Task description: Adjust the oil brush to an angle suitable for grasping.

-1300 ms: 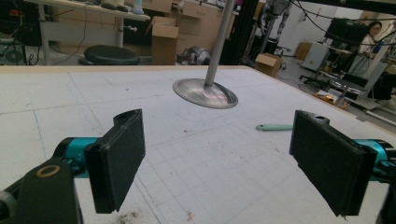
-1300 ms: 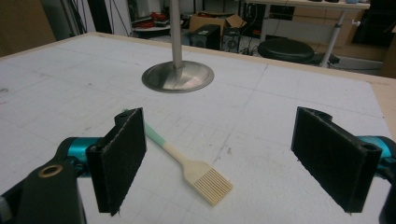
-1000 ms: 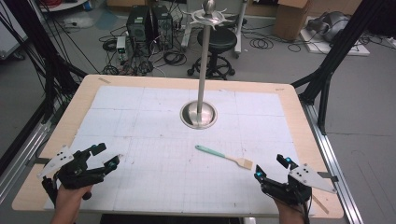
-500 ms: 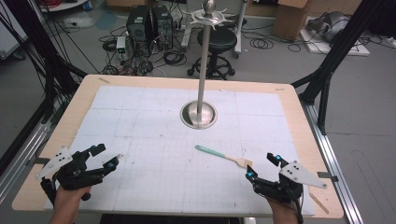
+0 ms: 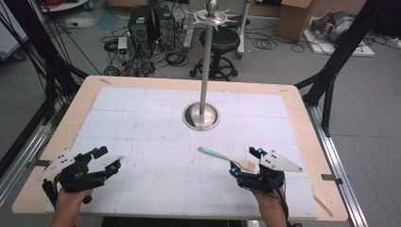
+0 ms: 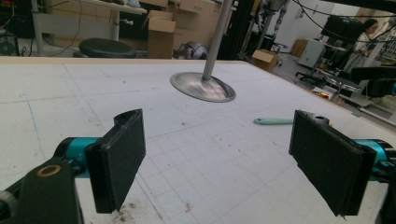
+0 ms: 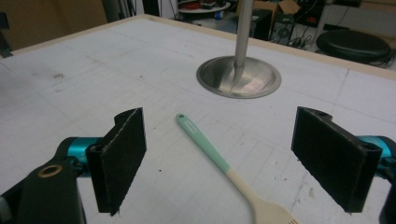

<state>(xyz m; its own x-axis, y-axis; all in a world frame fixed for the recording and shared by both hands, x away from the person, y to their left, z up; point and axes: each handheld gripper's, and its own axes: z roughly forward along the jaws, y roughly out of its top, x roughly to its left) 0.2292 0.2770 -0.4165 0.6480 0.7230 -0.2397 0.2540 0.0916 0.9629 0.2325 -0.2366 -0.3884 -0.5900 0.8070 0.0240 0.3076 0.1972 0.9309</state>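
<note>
The spatula is seen lying flat on the white gridded mat of the bench, in front of the metal stand's round base and toward the person's right. Since the earlier frames the right gripper has been brought forward and inward from the near right corner, so that its jaws now stand on either side of the spatula's pale blade end; the spatula itself has not been shifted. The left gripper has been kept near the left front corner, almost where it was.

The spatula is made up of a mint-green handle, which points toward the stand, and a cream-coloured neck and blade with short slots at its edge, as shown in the right gripper view. There its blade end lies between the right gripper's jaws, which are held wide apart and touch nothing. The left gripper's jaws are likewise spread wide with nothing between them; in the left gripper view only the green handle tip is seen, well apart from them.

The stand, a polished pole on a dished round base, rises just behind the spatula's handle. Nothing lies between the right gripper and the spatula.
</note>
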